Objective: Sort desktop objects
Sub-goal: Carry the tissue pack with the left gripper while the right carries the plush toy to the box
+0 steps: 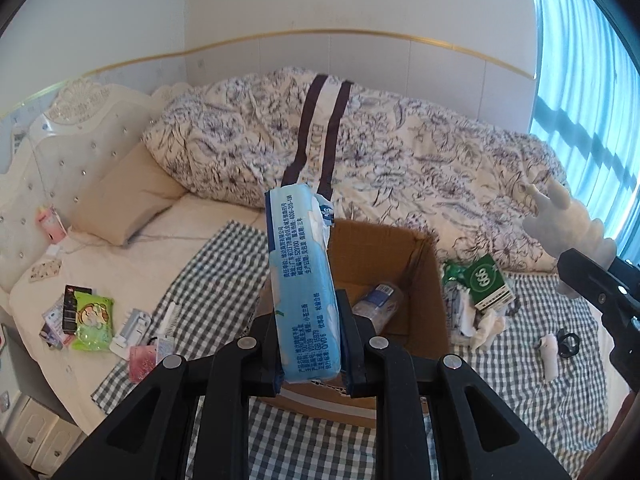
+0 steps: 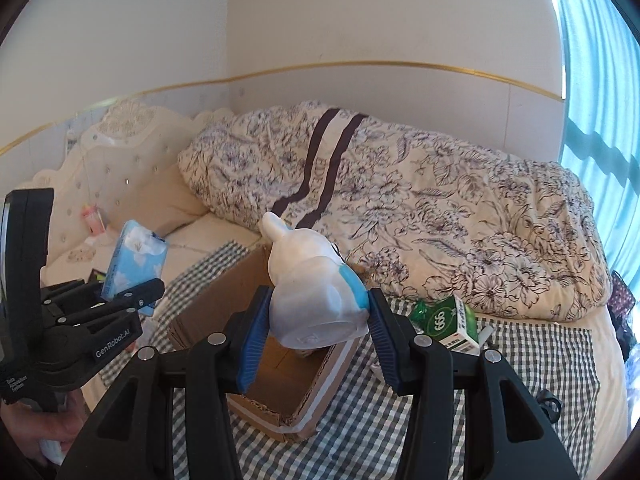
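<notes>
Through the left wrist camera we see our left gripper clamped on a blue tissue pack, its fingers pressed against both long sides near the pack's lower end. The pack stands nearly upright, held above the near wall of an open cardboard box that sits on a checked cloth spread over the bed. Inside the box, toward 2 o'clock from the pack's base, lies a clear plastic bottle. At 3 o'clock, just beyond the box, a green medicine box rests on a heap of small items. At 9 o'clock a green snack packet lies among other small things on the sheet. At the right edge our right gripper shows only in part, with a white toy sticking up from it.

Through the right wrist camera our right gripper is closed around the white toy, blue pads touching its base on either side; the toy has a light blue band. It hangs over the cardboard box. At 9 o'clock our left gripper grips the tissue pack. The green medicine box lies at 3 o'clock on the checked cloth.
</notes>
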`<state>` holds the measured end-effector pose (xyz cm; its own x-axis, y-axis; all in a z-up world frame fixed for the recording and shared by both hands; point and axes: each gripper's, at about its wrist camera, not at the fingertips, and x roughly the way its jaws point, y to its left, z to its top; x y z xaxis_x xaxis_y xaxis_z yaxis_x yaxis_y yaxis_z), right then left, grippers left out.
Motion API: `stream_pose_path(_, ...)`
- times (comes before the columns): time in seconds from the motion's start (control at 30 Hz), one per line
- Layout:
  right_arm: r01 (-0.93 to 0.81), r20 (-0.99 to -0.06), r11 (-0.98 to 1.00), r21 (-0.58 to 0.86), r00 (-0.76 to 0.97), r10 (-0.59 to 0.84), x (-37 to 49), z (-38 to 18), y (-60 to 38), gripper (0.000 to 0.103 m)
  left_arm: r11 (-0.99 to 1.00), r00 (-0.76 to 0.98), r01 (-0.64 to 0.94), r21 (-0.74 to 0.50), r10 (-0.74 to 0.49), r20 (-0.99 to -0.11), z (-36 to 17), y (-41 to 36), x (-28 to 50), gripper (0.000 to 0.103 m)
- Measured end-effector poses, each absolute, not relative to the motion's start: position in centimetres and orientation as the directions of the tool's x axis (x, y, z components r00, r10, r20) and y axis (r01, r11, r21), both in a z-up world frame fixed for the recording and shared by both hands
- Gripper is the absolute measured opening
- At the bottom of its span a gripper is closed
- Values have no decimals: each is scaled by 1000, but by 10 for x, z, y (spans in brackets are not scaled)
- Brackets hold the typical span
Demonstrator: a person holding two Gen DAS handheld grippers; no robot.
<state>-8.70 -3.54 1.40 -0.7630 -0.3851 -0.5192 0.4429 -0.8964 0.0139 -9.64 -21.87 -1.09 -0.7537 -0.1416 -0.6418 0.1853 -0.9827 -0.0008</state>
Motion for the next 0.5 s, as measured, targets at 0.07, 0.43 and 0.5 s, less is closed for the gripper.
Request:
stream_pose_path(0.07,450,-538,-893,6,-752,-382,-96,8,-42,48,-983,-736,185,6,-142,-661,-19,-222,-106,21)
stream_pose_path(0.43,477,-656,-879,-18,-669,-350,-149,-38,-73,48,-984,-670,179,-5,-118,-733,-54,-238,-153,21)
stream_pose_path(0.5,481,-668,-876,-19,-658,-347,-158,-45,-77,48,-984,-661,176,5,-122,-740,-59,-239,-160,21)
